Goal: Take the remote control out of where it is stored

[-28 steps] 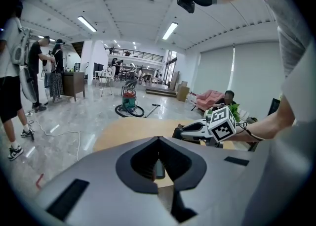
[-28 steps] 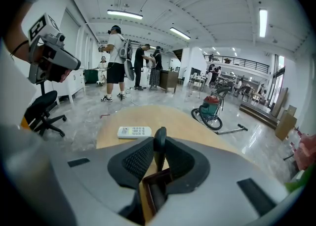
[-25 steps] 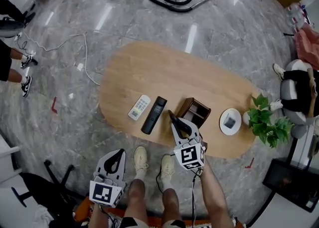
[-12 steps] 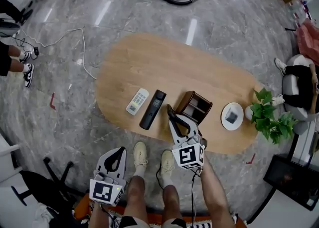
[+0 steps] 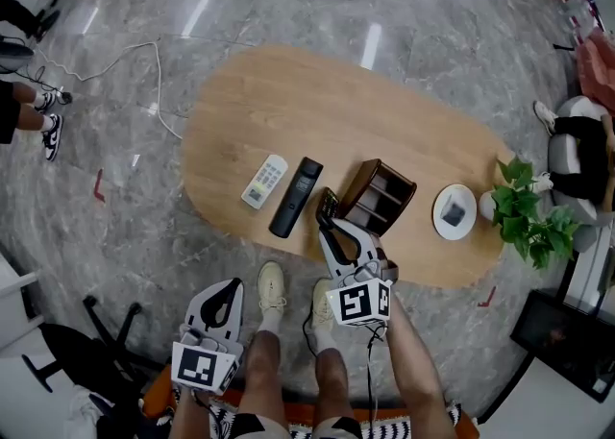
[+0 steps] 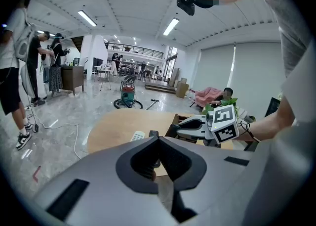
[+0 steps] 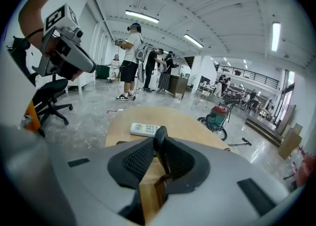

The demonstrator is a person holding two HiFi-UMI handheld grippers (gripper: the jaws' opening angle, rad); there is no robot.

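Plainly, the right gripper (image 5: 329, 224) is doing the work here. Its jaws are clamped on a slim black remote control (image 5: 328, 203), with the pads pressing on its two broad faces. In the right gripper view the remote stands edge-on between them.

In the head view, this remote sits at the 9 o'clock side of the wooden holder (image 5: 396, 176), just beside its wall. The holder stands on the oval table (image 5: 288, 110). The remote's long axis runs on from the fingertips toward 12 o'clock and looks tilted up out of the jaws rather than flat. A strip of wood shows under it at 6 o'clock in the right gripper view. We cannot tell whether its lower end is clear of the holder or still inside the compartment.

We judge that the coming move depends on that relation. The holder is at 3 o'clock from the fingers and bare tabletop is at 9 o'clock, so the remote should come away up and then toward 9 o'clock. Two more remotes lie that way, a black remote on the table (image 5: 296, 197) and a white remote (image 5: 264, 182), side by side.

The left gripper (image 5: 232, 287) hangs off the table at about 7 o'clock from the holder, well apart from it. Its jaws are together on nothing, so the right hand is much the nearer.
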